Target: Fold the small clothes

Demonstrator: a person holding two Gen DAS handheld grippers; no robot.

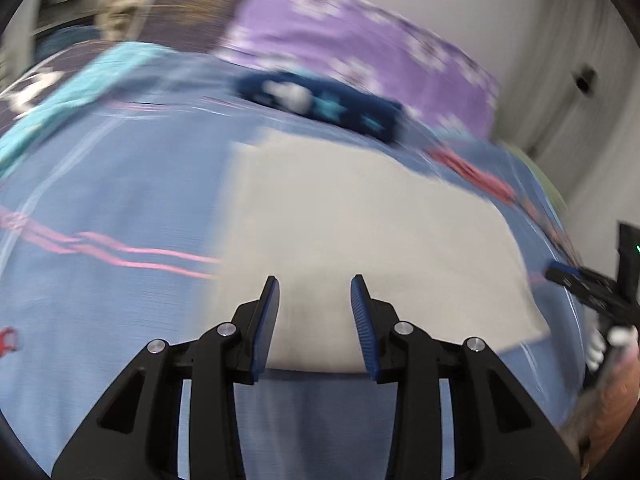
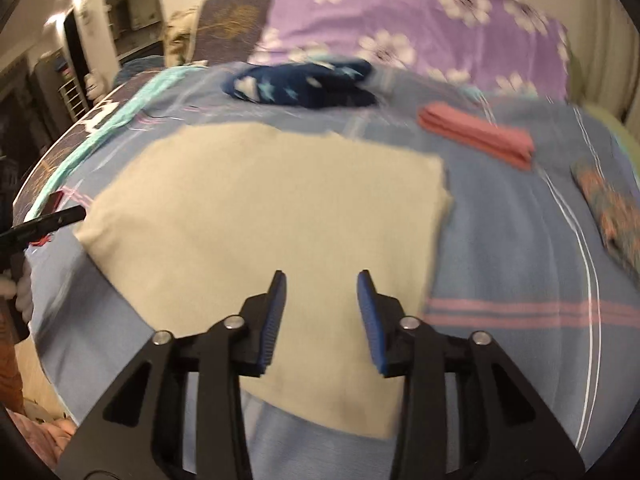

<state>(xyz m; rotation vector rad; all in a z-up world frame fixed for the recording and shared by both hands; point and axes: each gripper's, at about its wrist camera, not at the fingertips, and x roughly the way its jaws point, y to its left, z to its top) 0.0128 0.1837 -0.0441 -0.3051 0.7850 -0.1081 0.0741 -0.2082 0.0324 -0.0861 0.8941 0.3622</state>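
A cream cloth (image 2: 260, 216) lies flat on the blue bed sheet (image 2: 512, 248), folded into a rough rectangle; it also shows in the left wrist view (image 1: 360, 232). My left gripper (image 1: 315, 286) is open and empty above the cloth's near edge. My right gripper (image 2: 322, 280) is open and empty above the cloth's near part. The right gripper shows at the right edge of the left wrist view (image 1: 588, 288). The left gripper shows at the left edge of the right wrist view (image 2: 48, 220).
A navy star-patterned garment (image 2: 304, 80) lies beyond the cloth. A folded pink garment (image 2: 480, 136) lies at the right. A patterned folded item (image 2: 612, 212) sits at the far right. A purple floral pillow (image 2: 420, 28) is at the bed head. A teal cloth (image 2: 120, 116) lies at the left.
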